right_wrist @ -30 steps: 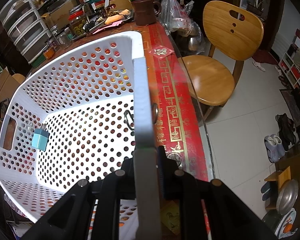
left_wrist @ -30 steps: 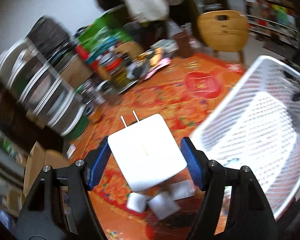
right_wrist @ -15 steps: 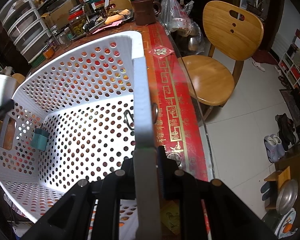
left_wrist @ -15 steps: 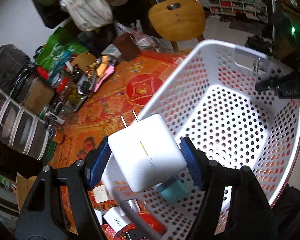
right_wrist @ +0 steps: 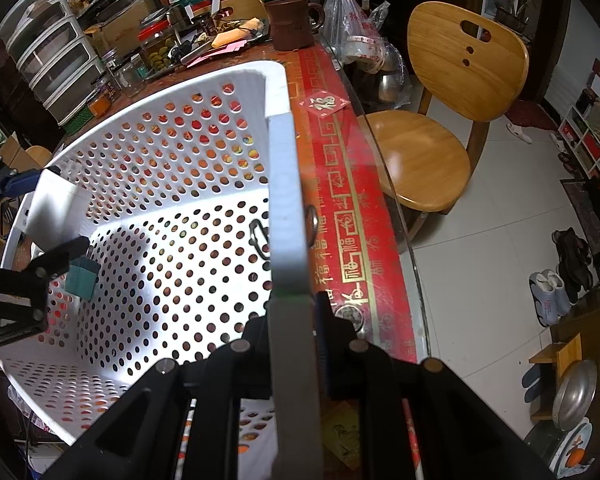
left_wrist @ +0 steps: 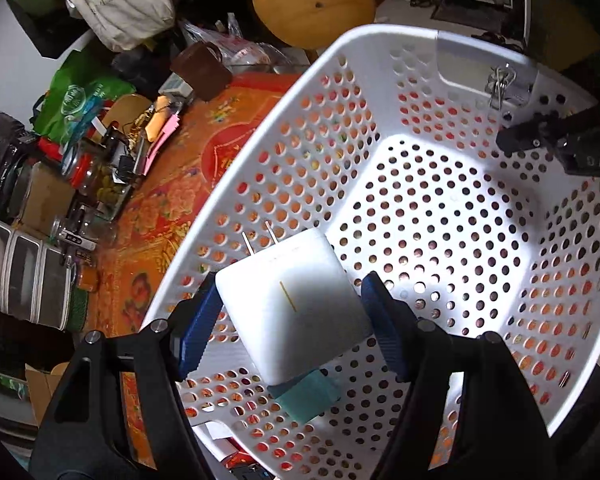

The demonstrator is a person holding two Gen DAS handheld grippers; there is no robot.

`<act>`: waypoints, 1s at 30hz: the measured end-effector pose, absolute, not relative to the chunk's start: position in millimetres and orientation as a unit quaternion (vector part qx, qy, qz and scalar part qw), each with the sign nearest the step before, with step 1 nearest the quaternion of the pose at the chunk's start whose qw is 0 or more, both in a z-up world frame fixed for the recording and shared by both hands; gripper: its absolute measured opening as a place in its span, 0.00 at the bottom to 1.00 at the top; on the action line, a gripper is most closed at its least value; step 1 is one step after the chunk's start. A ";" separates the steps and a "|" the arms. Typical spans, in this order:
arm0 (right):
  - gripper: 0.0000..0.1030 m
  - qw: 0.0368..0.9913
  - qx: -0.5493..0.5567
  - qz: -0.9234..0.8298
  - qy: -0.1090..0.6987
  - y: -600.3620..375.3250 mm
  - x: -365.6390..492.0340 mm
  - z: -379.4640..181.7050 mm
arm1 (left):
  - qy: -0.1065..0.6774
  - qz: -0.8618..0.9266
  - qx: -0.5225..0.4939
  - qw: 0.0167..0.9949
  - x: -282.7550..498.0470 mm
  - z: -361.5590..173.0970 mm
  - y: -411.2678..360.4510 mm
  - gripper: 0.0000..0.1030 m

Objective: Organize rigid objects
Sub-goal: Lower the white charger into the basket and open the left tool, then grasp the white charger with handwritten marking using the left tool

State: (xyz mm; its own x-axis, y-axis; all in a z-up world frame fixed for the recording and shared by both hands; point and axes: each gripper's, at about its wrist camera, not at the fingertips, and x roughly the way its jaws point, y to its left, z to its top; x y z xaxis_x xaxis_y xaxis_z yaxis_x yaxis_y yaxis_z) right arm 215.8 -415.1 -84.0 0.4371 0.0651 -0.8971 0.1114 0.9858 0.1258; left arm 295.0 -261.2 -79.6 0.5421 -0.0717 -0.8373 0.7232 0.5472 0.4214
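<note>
My left gripper (left_wrist: pixel 290 312) is shut on a white square charger (left_wrist: pixel 292 308) with two metal prongs pointing forward, held inside the white perforated basket (left_wrist: pixel 420 92) above its floor. A small teal charger (left_wrist: pixel 310 398) lies on the basket floor just below it; it also shows in the right wrist view (right_wrist: pixel 82 278). My right gripper (right_wrist: pixel 292 320) is shut on the basket's rim (right_wrist: pixel 286 200), and it shows at the far side in the left wrist view (left_wrist: pixel 540 136). The left gripper shows at the left in the right wrist view (right_wrist: pixel 44 220).
The basket stands on a table with a red and orange cloth (left_wrist: pixel 160 208). Jars, drawers (right_wrist: pixel 52 56), a brown mug (right_wrist: pixel 290 24) and bags crowd the table's back. A wooden chair (right_wrist: pixel 440 120) stands by the table edge. Small white items lie beside the basket.
My left gripper has carried the white charger from above the tablecloth over the rim and down into the basket. The right gripper has held still on the rim.
</note>
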 end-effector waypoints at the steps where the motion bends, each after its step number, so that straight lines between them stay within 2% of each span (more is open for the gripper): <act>1: 0.14 0.844 0.083 -0.013 0.530 -414.9 215.6 -83.8 | 0.408 -0.255 0.403 0.779 295.9 -82.1 -261.8 0.67; 9: 0.14 0.844 0.083 -0.014 0.530 -414.0 215.7 -83.8 | 0.403 -0.254 0.419 0.773 296.0 -90.7 -263.3 0.67; 10: 0.14 0.844 0.082 -0.014 0.530 -413.7 215.7 -83.7 | 0.395 -0.251 0.424 0.775 294.6 -88.7 -262.6 0.68; 12: 0.14 0.844 0.082 -0.014 0.530 -413.2 215.3 -83.7 | 0.382 -0.247 0.429 0.780 291.7 -82.9 -259.7 0.77; 16: 0.14 0.844 0.079 -0.014 0.531 -411.3 215.1 -83.0 | 0.363 -0.244 0.410 0.800 286.4 -59.3 -240.1 0.79; 19: 0.14 0.844 0.078 -0.014 0.531 -411.1 214.7 -82.9 | 0.350 -0.231 0.371 0.829 289.2 -24.9 -204.1 0.80; 25: 0.14 0.844 0.077 -0.014 0.530 -411.8 214.7 -83.5 | 0.347 -0.144 0.307 0.874 309.6 28.2 -104.8 0.94; 30: 0.14 0.845 0.078 -0.013 0.529 -412.0 214.3 -83.7 | 0.387 -0.077 0.258 0.882 334.8 16.3 -15.5 0.98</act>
